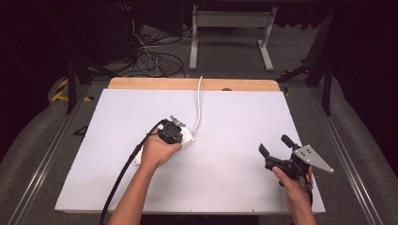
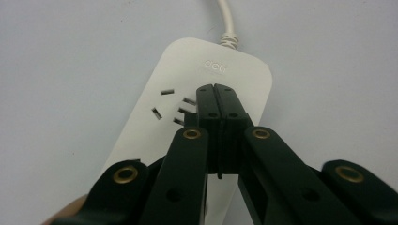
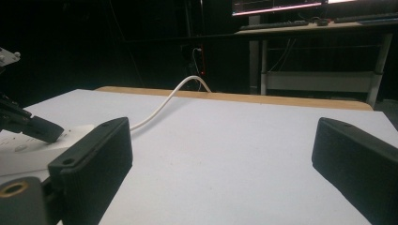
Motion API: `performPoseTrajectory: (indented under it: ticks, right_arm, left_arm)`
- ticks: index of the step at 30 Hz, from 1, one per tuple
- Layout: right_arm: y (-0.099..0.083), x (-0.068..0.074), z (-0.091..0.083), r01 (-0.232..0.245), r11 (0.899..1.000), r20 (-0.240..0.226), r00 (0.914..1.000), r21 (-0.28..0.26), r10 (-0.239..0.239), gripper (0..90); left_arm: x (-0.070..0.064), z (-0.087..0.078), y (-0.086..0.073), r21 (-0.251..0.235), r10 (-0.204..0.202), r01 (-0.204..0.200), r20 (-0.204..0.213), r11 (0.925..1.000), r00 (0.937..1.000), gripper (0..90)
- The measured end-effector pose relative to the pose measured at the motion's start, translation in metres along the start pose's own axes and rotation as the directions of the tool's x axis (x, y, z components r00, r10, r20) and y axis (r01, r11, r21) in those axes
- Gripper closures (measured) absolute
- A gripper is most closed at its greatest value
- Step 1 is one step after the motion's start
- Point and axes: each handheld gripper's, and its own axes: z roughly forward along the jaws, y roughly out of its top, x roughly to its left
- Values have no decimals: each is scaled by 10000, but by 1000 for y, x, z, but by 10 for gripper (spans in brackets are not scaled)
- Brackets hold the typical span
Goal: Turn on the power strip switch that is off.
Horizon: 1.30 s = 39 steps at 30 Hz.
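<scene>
A white power strip (image 1: 187,138) lies flat on the white table (image 1: 225,187), a little left of the middle, and its white cord (image 1: 199,101) runs from its far end toward the wooden edge (image 1: 141,84) at the back of the table. The left gripper (image 1: 174,123) is held by the left hand (image 1: 157,152) directly over the strip. In the left gripper view the two black jaws are pressed together with no gap and nothing between them, and their tips sit on or just above the top face of the power strip (image 2: 197,79), beside a group of socket slots (image 2: 171,105); if the tips really touch the plastic I cannot tell. The cord (image 2: 227,18) leaves the strip at the top of that view. The right gripper (image 1: 277,145) is held by the right hand (image 1: 293,185) near the right front part of the table, well apart from the strip, and it carries a grey three-cornered plate (image 1: 312,158). Its jaws are spread wide, with only bare table between them in the right gripper view. In that view the power strip (image 3: 28,152) is at the far left, with the tip of the left gripper (image 3: 40,129) over it, and the cord (image 3: 164,103) curves away to the back edge. Behind the table the room is dark, with a desk frame (image 1: 232,28) and cables on the floor (image 1: 155,58).
</scene>
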Motion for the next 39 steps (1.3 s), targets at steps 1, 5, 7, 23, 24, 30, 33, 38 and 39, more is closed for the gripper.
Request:
performPoseTrajectory:
  ticks: [1,5,7,23,24,30,33,38,39]
  right_arm:
    - [0,-1,0,8,10000,25,10000,7,-8,58]
    - [0,-2,-1,-85,10000,101,9999,-6,85,59]
    - [0,-2,-2,-90,10000,105,9999,-12,90,59]
    - [-1,-2,-2,-46,10000,158,9999,66,45,61]
    - [-1,-1,-2,-64,9999,144,9999,104,63,61]
    - [-1,-1,-2,-44,9999,148,9999,115,43,61]
    - [-1,-2,-2,-65,9999,146,9999,113,63,61]
    - [-2,-3,0,-63,9998,171,9998,185,60,62]
    - [-2,-2,0,-25,9999,131,9999,121,23,62]
  left_arm:
    - [0,0,0,19,-26,26,21,10000,10000,900]
    - [0,1,0,69,-37,36,213,10000,9998,900]
    - [-4,2,0,15,147,-147,-61,9999,9999,900]
    - [0,2,-3,-221,50,-46,162,9997,9999,900]
    - [0,2,-3,-221,58,-54,160,9997,9999,900]
    - [2,2,-2,-187,-80,86,338,9998,9994,900]
    - [1,2,-3,-280,-74,83,293,9996,9995,900]
    - [2,1,-4,-466,-175,191,343,9987,9993,900]
    - [1,1,-5,-582,-191,212,366,9981,9991,900]
